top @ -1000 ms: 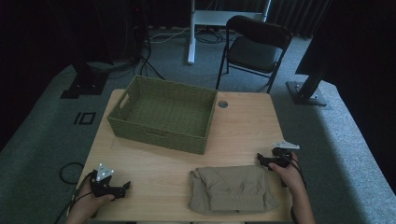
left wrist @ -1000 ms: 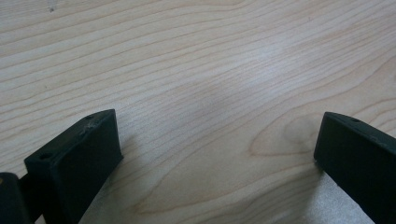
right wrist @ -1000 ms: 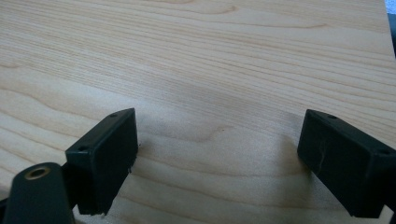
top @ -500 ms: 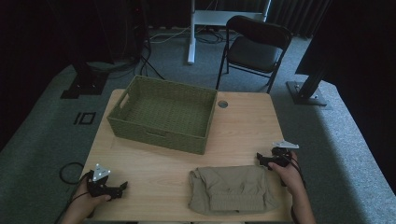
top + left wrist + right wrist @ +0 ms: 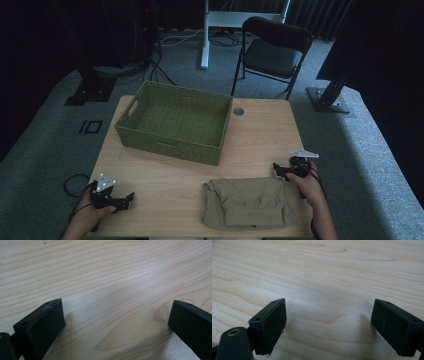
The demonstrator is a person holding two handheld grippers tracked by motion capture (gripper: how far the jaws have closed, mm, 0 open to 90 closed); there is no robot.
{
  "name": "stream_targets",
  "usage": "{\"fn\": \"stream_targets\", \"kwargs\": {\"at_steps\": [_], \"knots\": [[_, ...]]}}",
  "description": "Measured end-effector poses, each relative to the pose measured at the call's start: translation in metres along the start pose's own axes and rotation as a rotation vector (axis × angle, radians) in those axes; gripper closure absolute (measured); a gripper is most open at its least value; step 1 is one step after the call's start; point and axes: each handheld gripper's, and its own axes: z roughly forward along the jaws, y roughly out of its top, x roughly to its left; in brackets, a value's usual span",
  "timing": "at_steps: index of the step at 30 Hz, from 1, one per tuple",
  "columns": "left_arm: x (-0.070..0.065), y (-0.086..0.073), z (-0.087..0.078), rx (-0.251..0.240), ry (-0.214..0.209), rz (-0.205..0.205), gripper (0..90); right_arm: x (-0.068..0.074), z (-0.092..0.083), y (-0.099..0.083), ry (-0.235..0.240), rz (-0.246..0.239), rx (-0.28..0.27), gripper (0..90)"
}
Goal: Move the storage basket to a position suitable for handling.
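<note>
Both grippers, left (image 5: 127, 199) and right (image 5: 276, 167), are wide open, holding nothing. Folded cloth (image 5: 247, 202) may unfold if only one layer is pinched.

Left gripper (image 5: 129, 198) low, fingers (image 5: 40, 327) spread wide, right gripper (image 5: 276, 168) likewise agape

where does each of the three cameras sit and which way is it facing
High view: above the person's side, looking forward and down on the table, basket, folded cloth; both hands, left gripper, right gripper.
Left gripper view: on that gripper, facing bare wood; open fingers.
Right gripper view: likewise; open fingers.
Shared: the wooden tabletop.
</note>
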Motion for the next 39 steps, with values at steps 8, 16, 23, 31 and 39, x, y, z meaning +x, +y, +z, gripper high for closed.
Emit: {"fn": "stream_targets", "kwargs": {"at_steps": [8,16,23,31,39], "knots": [[0.006,0.006,-0.001,-0.046,0.001,-0.006,1.2,0.002,-0.007,0.016,0.008,-0.003,-0.033,12.7],[0.017,0.017,-0.003,-0.085,0.006,-0.019,1.3,0.017,-0.014,0.034,0.038,-0.020,-0.073,12.6],[0.024,0.027,-0.001,-0.111,0.018,-0.018,1.2,0.036,-0.016,0.049,0.079,-0.012,-0.111,12.6],[0.030,0.039,0.000,-0.132,0.002,-0.010,1.3,0.056,-0.018,0.061,0.110,-0.032,-0.139,12.7],[0.040,0.057,-0.001,-0.166,0.004,-0.006,1.3,0.077,-0.020,0.073,0.138,-0.062,-0.158,12.8]]}}
